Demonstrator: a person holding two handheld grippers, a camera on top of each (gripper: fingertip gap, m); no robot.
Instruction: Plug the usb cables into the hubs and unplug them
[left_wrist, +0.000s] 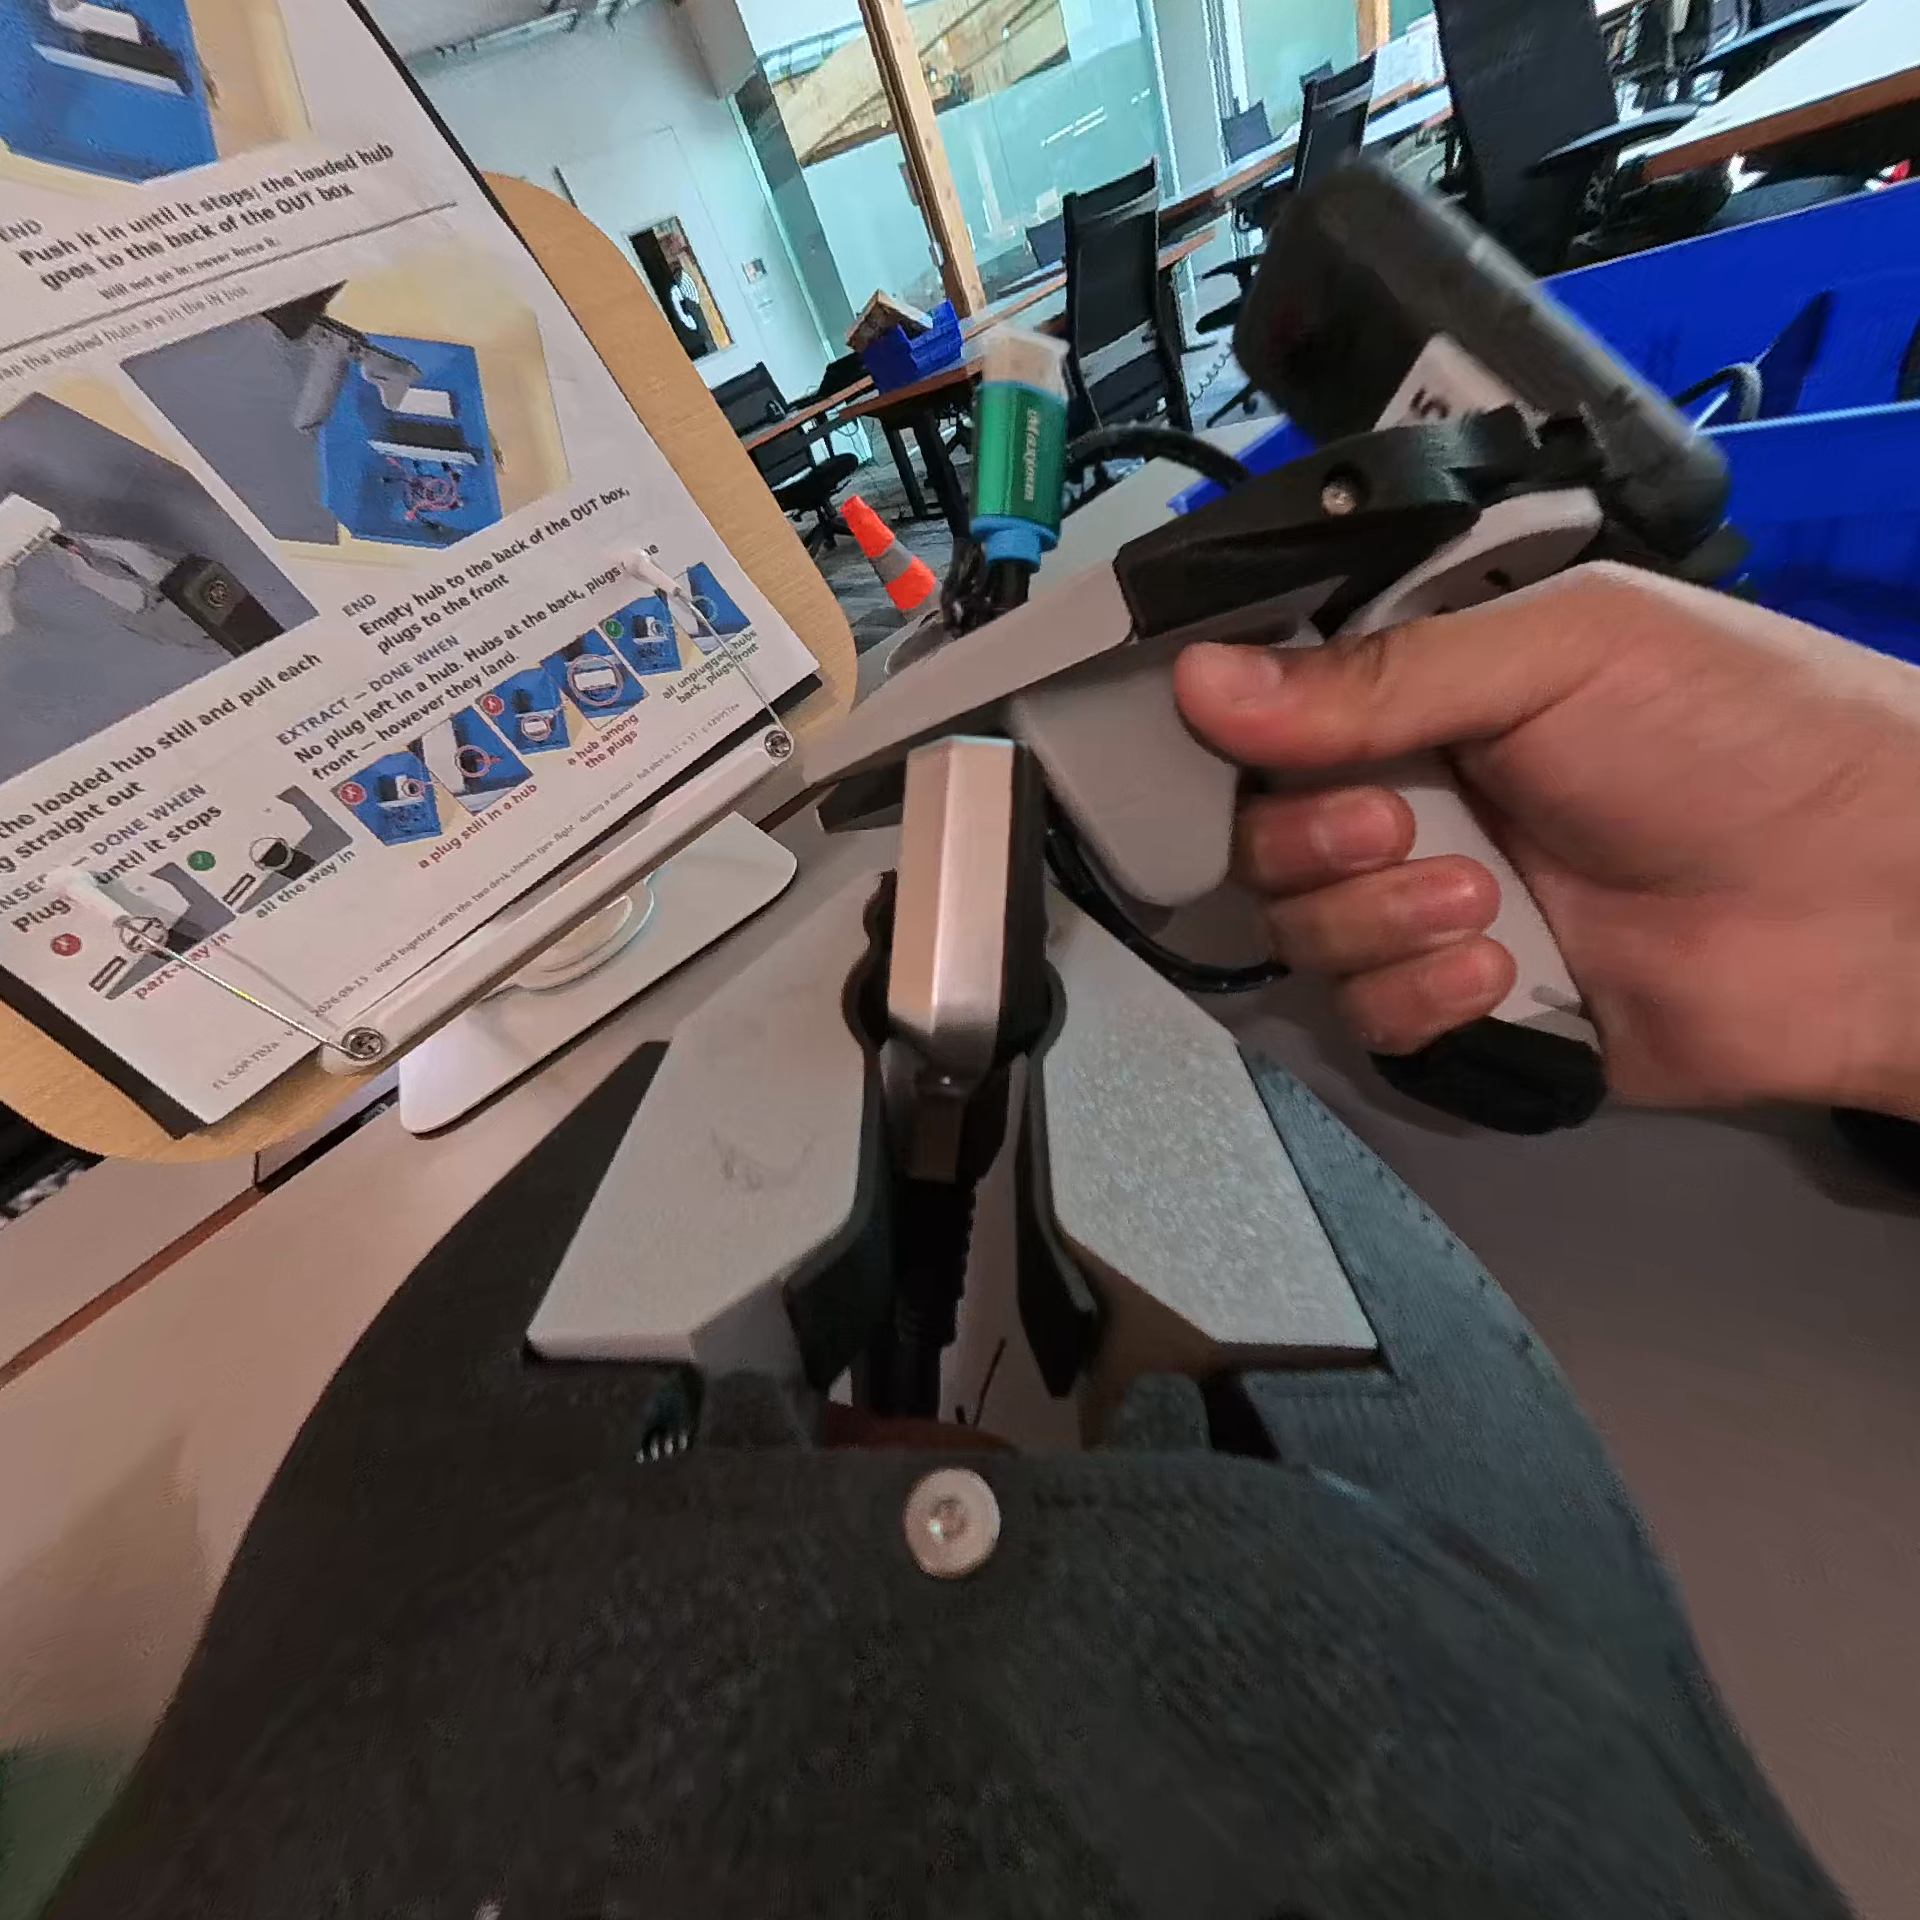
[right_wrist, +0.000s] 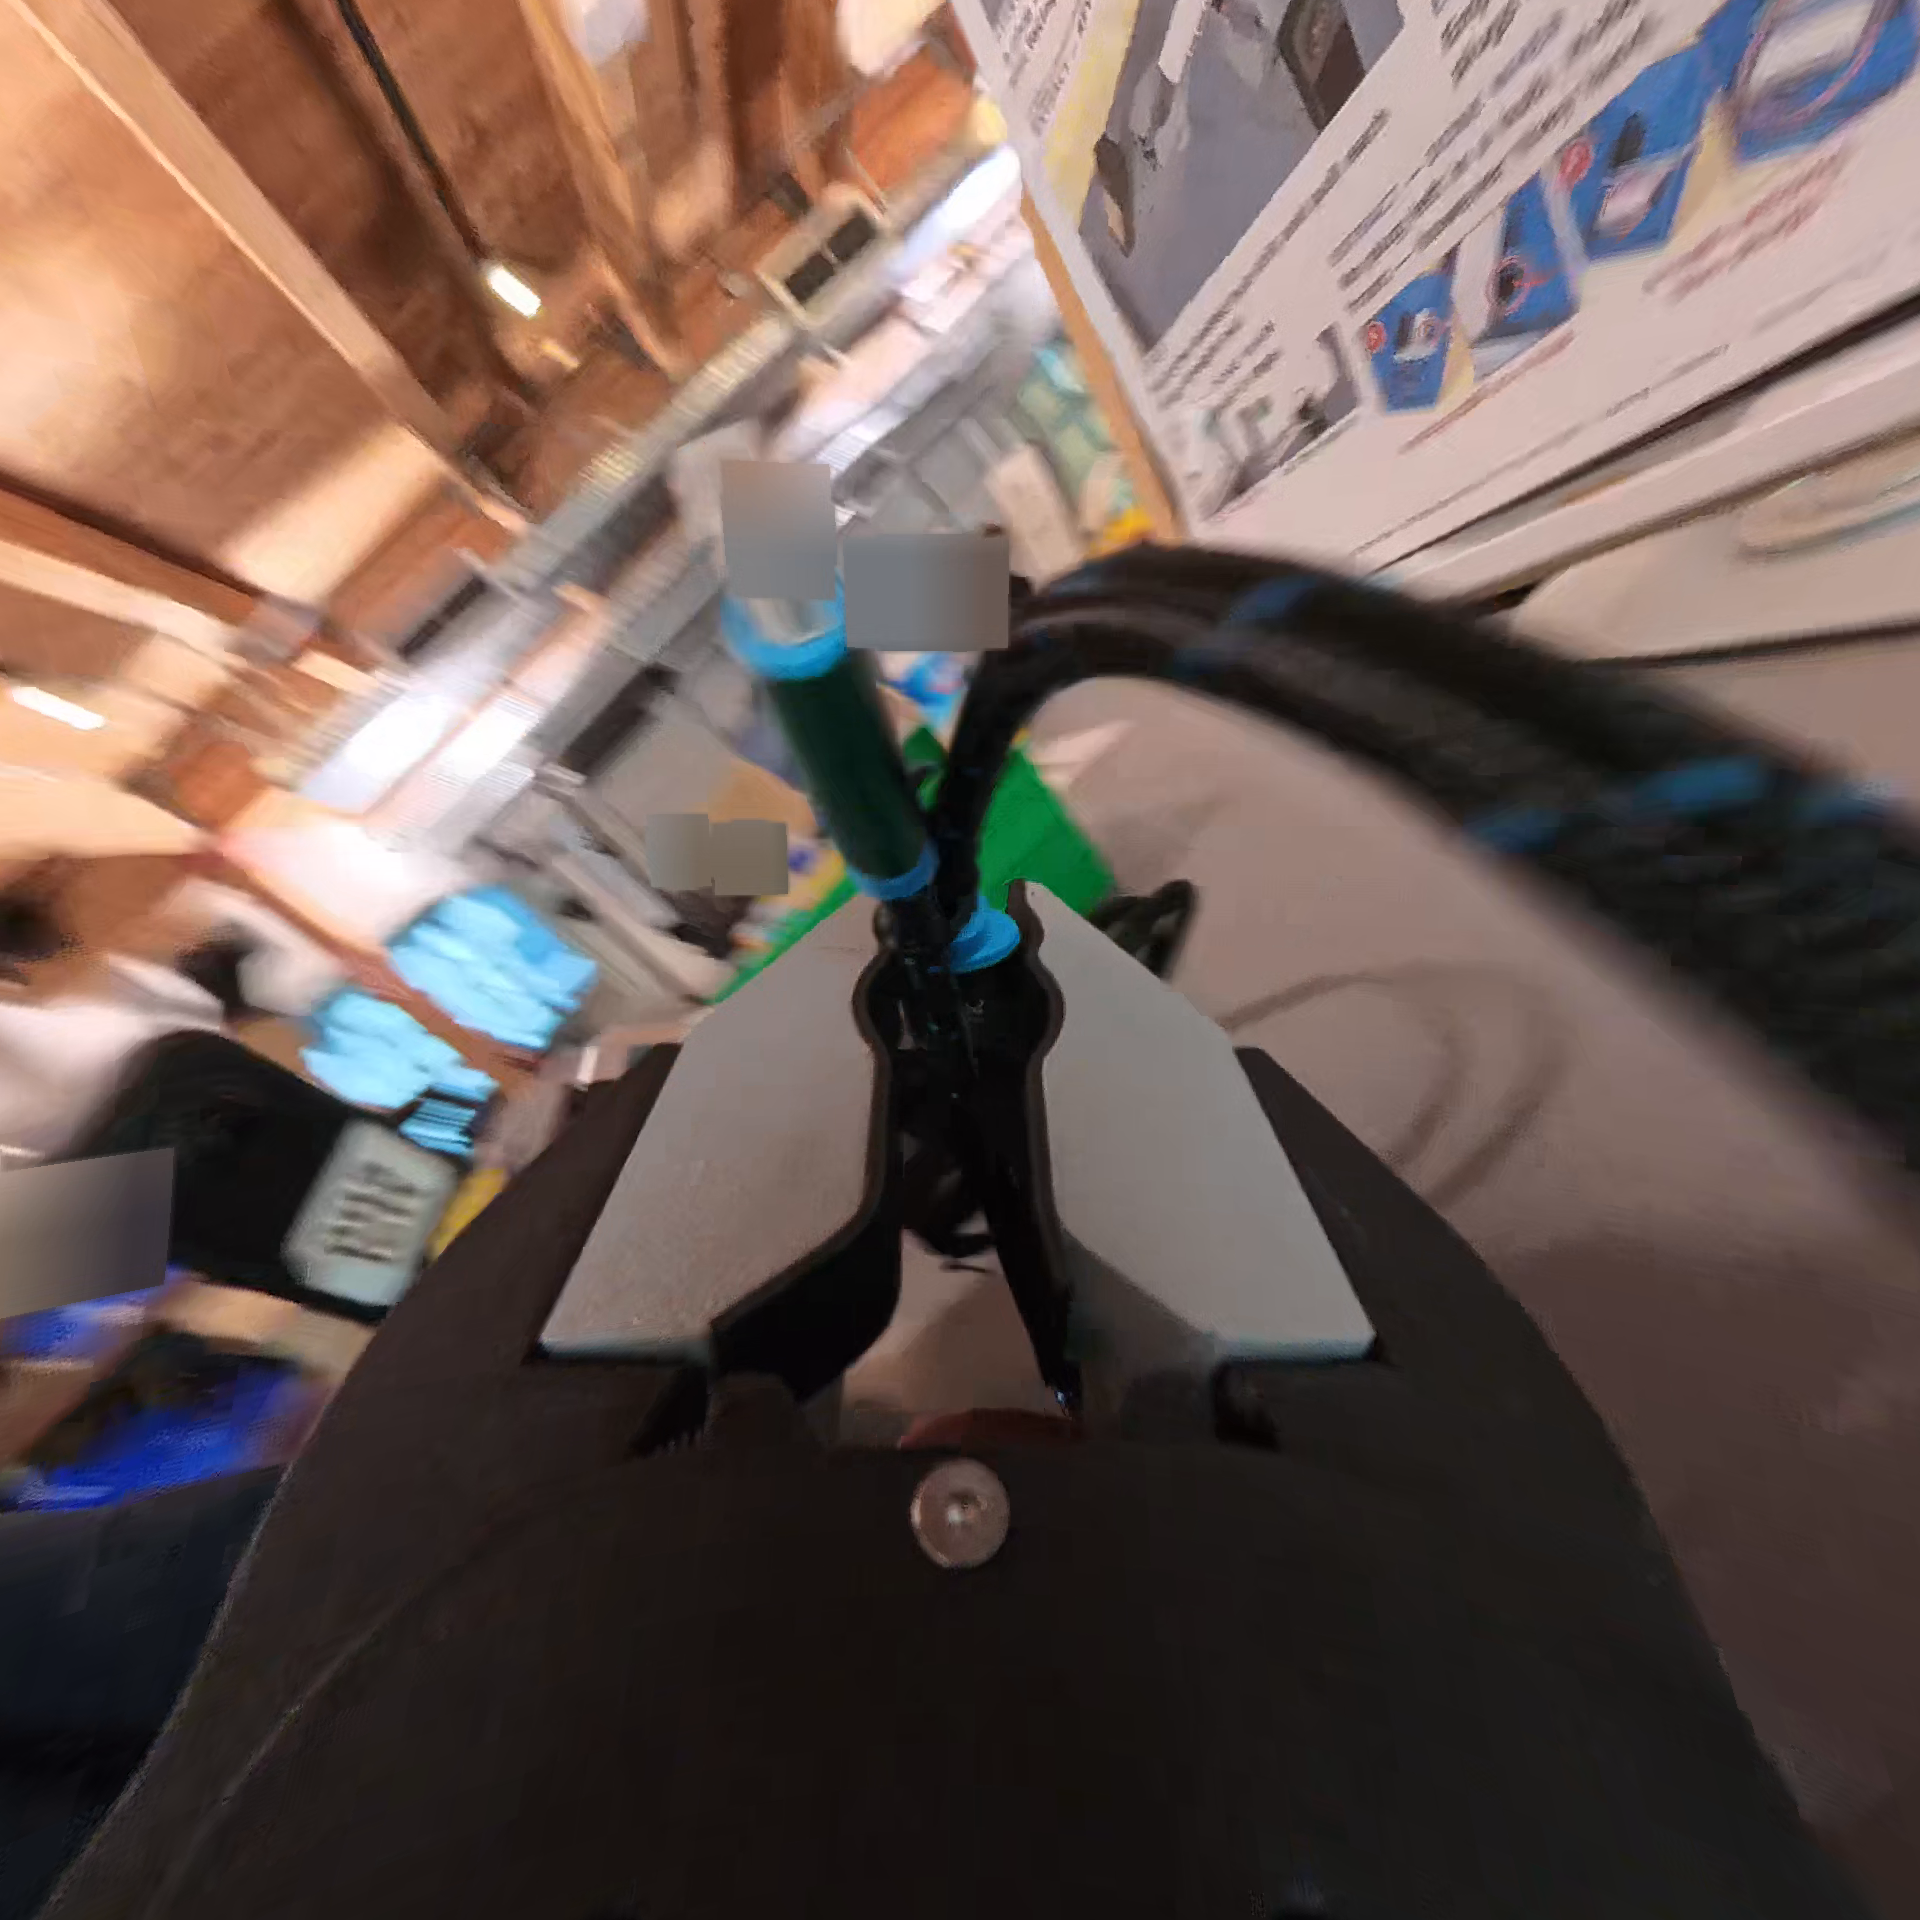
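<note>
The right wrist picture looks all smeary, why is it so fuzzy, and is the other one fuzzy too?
Right wrist view: the room behind is streaked with motion blur, and the black cable smears too, while the right gripper and green plug stay fairly sharp. Left wrist view: mostly crisp, the silver hub in the left gripper is clear; only the hand and edges soften, with wide-angle bending.

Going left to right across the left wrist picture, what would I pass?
Instruction sheet on its stand → orange cone → green plug → right gripper → hand → blue bins.
</note>
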